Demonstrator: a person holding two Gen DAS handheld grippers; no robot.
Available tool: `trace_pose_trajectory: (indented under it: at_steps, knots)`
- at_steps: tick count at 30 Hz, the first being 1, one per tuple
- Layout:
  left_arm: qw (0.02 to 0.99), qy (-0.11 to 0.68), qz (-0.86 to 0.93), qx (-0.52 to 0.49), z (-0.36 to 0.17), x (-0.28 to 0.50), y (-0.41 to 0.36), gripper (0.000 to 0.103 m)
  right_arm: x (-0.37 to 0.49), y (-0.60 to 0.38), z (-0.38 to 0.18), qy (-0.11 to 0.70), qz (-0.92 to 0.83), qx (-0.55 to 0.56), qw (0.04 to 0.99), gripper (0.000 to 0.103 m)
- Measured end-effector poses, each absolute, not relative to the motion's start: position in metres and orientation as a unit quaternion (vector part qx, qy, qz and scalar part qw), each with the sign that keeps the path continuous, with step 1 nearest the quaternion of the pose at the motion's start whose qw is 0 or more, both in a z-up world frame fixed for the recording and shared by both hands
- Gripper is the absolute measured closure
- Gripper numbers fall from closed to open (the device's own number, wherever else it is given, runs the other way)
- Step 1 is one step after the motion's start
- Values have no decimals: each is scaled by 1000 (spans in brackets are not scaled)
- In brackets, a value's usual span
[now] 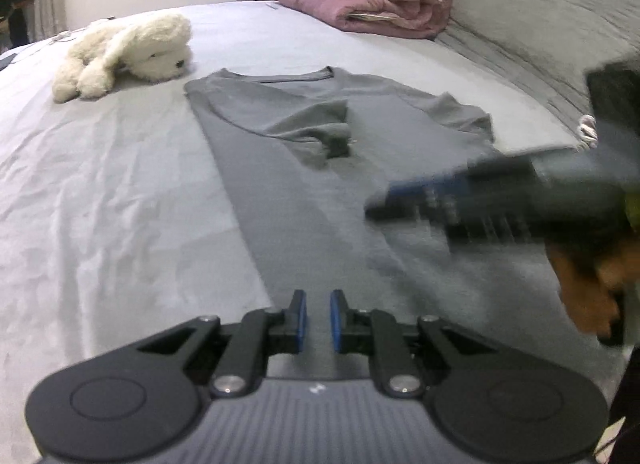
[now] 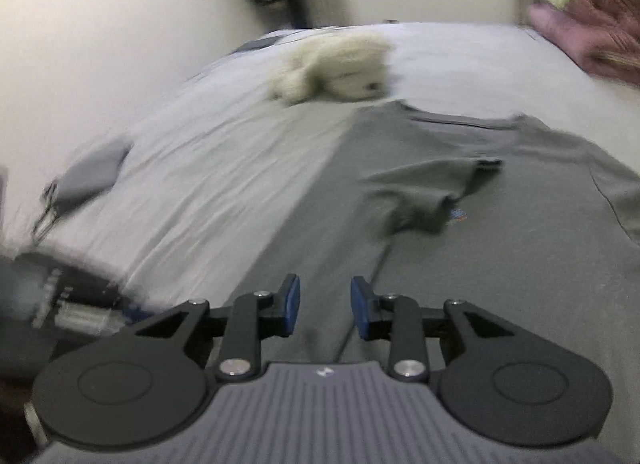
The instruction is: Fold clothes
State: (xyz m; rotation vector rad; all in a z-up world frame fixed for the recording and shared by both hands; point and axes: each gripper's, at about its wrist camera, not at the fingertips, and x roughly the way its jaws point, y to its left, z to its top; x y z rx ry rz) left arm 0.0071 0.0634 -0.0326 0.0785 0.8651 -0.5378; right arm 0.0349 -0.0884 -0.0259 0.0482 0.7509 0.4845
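A grey T-shirt lies spread on the bed, its left side and sleeve folded over onto the chest; it also shows in the right wrist view. My left gripper hovers over the shirt's lower part, jaws slightly apart and empty. My right gripper is open and empty above the shirt's folded left edge. In the left wrist view the right gripper is a blurred shape over the shirt's right side. In the right wrist view the left gripper body shows blurred at the lower left.
A white plush toy lies on the pale bedsheet beyond the shirt's collar. A pink folded blanket and a grey duvet sit at the far right. A small grey pouch lies near the wall.
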Motion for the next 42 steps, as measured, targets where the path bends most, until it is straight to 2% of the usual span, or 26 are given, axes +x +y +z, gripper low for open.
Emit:
trace_pose_trajectory:
  at_steps: [7,15,20,24,26,30,36,39,40,42]
  knots:
    - [856,439,-263,74,-49,-3,56,89,-39,-61,-59,381,264,-78,883,70]
    - [860,426,-267,88,-42,-17,56,88,-87,-74,-46,378,259,-65,887,68]
    - [851,430,-294,60,-41,-24,50,83,-118,-61,-57,381,274,-88,879,67]
    - [848,435,-289,88,-52,-32,40,80,-130,-65,-53,381,257,-83,884,67]
    - [848,439,-288,74,-51,-37,42,74,-136,-71,-49,381,254,-83,885,67]
    - [846,453,-271,68,-42,-66,46,74,-147,-87,-42,378,245,-78,889,67]
    - [834,449,-294,130,-45,-118,27,54,-148,-132,-40,394,189,-1,899,67]
    - [832,449,-289,151,-46,-130,22,54,-154,-134,-49,407,168,-45,897,65]
    - [830,454,-288,147,-45,-131,23,54,-158,-137,-50,406,166,-49,897,62]
    - [826,462,-289,145,-42,-134,23,54,-161,-148,-49,408,157,-35,899,62]
